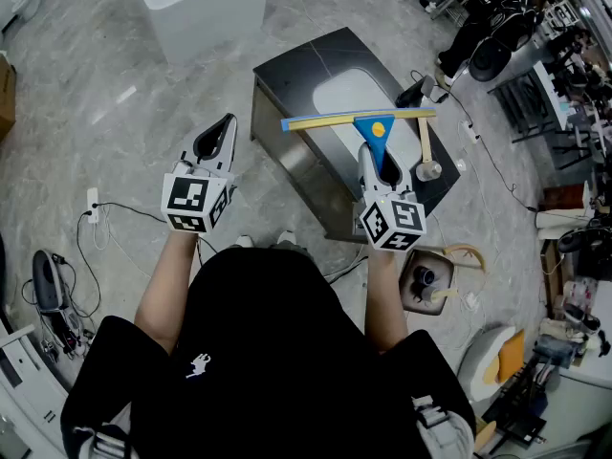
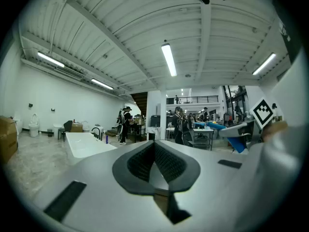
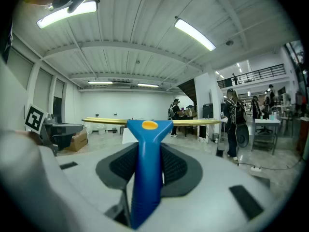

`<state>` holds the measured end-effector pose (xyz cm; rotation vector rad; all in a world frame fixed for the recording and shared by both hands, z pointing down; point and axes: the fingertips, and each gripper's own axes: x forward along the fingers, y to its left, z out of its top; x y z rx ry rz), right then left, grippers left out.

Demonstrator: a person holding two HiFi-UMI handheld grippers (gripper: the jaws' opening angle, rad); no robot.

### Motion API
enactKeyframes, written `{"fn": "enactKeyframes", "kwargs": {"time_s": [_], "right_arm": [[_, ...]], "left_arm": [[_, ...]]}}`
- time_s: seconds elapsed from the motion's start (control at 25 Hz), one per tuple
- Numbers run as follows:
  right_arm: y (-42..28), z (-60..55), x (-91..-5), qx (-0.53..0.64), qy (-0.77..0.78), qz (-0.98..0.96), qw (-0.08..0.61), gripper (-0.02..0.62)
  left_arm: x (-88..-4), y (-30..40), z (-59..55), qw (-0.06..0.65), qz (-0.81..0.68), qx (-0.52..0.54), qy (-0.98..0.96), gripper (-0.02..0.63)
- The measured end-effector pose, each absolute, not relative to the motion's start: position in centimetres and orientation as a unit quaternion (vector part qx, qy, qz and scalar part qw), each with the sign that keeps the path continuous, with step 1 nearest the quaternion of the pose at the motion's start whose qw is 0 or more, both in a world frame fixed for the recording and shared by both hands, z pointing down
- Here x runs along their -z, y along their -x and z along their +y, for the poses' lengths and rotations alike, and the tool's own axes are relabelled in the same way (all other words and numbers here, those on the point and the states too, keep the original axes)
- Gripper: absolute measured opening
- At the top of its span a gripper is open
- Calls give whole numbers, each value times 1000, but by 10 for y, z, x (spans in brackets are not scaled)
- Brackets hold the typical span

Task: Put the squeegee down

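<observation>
The squeegee [image 1: 375, 128] has a blue handle with a yellow dot and a long yellow blade [image 1: 325, 121] set crosswise. My right gripper [image 1: 381, 159] is shut on the blue handle [image 3: 145, 168] and holds the squeegee up in the air over a dark cabinet with a white basin [image 1: 339, 98]. In the right gripper view the blade [image 3: 193, 122] lies level ahead of the jaws. My left gripper [image 1: 218, 140] hovers to the left over the floor, shut, with nothing between its pads [image 2: 166, 164].
A hammer-like tool [image 1: 426, 156] with a wooden handle lies on the cabinet's right part. A white bathtub [image 1: 201, 3] stands at the back. Cables [image 1: 96, 213] run over the marble floor at left. Toilets and clutter fill the right side [image 1: 497, 352].
</observation>
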<state>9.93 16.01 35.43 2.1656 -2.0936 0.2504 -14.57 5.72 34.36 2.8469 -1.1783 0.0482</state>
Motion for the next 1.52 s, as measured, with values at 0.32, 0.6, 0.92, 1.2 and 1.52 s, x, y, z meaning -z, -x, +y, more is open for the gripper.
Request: {"fn": "enactKeyframes", "kwargs": {"time_s": [0.32, 0.6, 0.92, 1.2, 1.52], "right_arm": [[-86, 166, -343, -75, -710, -699, 41, 130], [-83, 169, -339, -71, -715, -695, 38, 130], [-70, 164, -339, -74, -709, -700, 48, 130], [-70, 148, -343, -81, -698, -710, 52, 130], [-97, 101, -351, -88, -684, -723, 48, 130]], "left_arm": [[-342, 155, 61, 28, -382, -10, -924, 5], [-344, 162, 62, 29, -379, -10, -925, 5], [-346, 176, 60, 35, -386, -13, -922, 5], [-355, 177, 50, 42, -395, -23, -917, 5], [-358, 157, 16, 39, -413, -31, -909, 5]]}}
